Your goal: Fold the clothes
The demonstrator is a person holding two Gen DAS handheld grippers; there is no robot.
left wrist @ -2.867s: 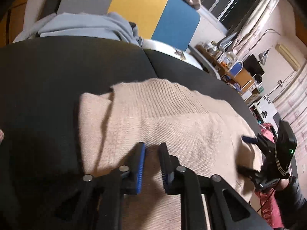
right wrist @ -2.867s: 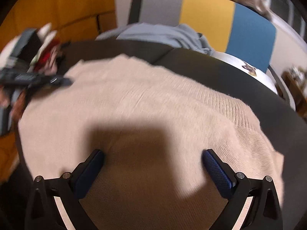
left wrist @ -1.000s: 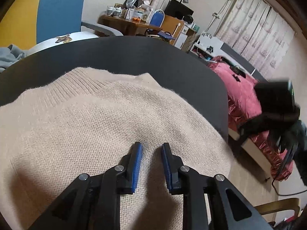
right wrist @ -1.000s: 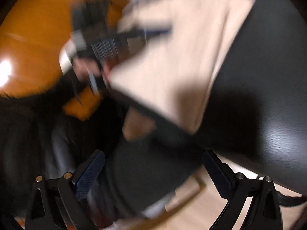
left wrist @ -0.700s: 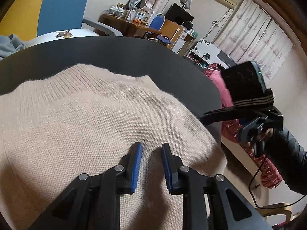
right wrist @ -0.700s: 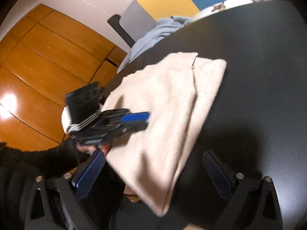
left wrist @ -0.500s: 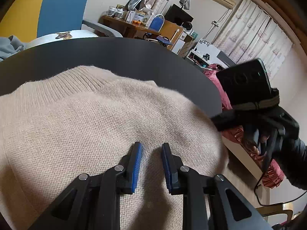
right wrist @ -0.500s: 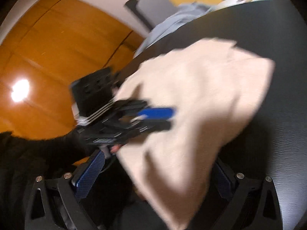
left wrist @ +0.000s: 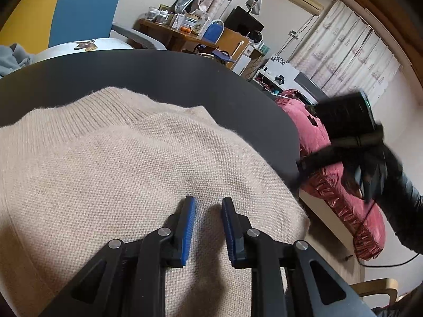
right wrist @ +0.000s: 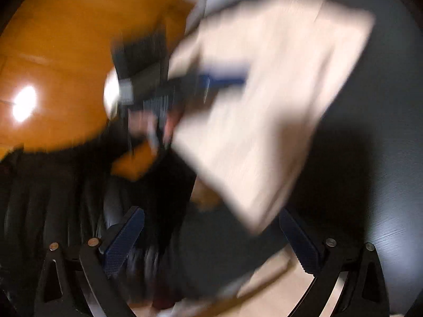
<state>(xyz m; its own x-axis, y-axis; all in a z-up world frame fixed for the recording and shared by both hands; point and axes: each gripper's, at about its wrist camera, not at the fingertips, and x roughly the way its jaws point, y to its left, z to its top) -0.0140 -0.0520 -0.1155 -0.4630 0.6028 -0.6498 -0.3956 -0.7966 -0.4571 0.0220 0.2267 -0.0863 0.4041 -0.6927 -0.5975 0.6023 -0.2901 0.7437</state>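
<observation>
A beige knit sweater [left wrist: 111, 174] lies folded on a round black table [left wrist: 185, 79]; its near corner reaches past the table's edge. My left gripper [left wrist: 208, 206] hovers low over the sweater, its blue pads a narrow gap apart with nothing between them. In the right wrist view it appears blurred as the left gripper [right wrist: 219, 79] over the sweater [right wrist: 277, 92]. My right gripper [right wrist: 211, 227] is wide open and empty, off the table's rim. From the left wrist view it is a dark, blurred right gripper [left wrist: 304, 169] beside the table edge.
A blue and yellow chair back [left wrist: 79, 13] and grey cloth [left wrist: 13, 58] stand behind the table. A red bedspread [left wrist: 343, 198], a cluttered desk [left wrist: 185, 31] and curtains are at the right. A person's dark sleeve [left wrist: 401, 206] holds the right gripper. Wood panelling [right wrist: 53, 52] is at the left.
The right gripper has swung down beside the table edge and its view is now motion-blurred. The left gripper stays over the sweater with the same narrow gap.
</observation>
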